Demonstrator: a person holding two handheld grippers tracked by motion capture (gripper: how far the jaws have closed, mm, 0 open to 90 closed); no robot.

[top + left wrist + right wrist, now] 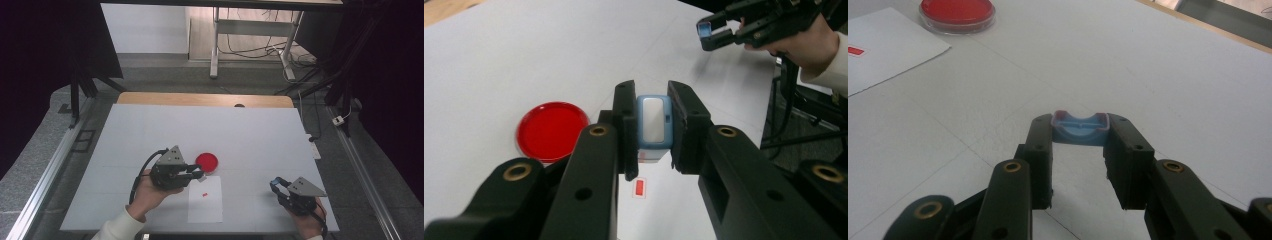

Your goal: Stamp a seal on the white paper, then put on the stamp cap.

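Note:
My left gripper (pixel 199 175) (pixel 653 94) is shut on a small blue stamp with a white face (pixel 654 125). It hangs just above a white sheet of paper (pixel 205 205) that bears a small red stamped mark (pixel 204 194) (pixel 639 188). A round red ink dish (pixel 206 161) (pixel 551 130) sits just beyond the sheet's far edge. At the table's near right, my right gripper (pixel 275 184) (pixel 1080 122) is shut on a blue cap (pixel 1080 129) with a reddish rim, a little above the tabletop. In the left gripper view the right gripper (pixel 711 30) is at the top right.
The white tabletop (pixel 250 130) has a wooden strip along its far edge. Metal rails run along both sides. A desk frame and cables (pixel 250 50) stand on the floor beyond. In the right gripper view, the paper (pixel 883 50) and the dish (pixel 957 11) lie at the far left.

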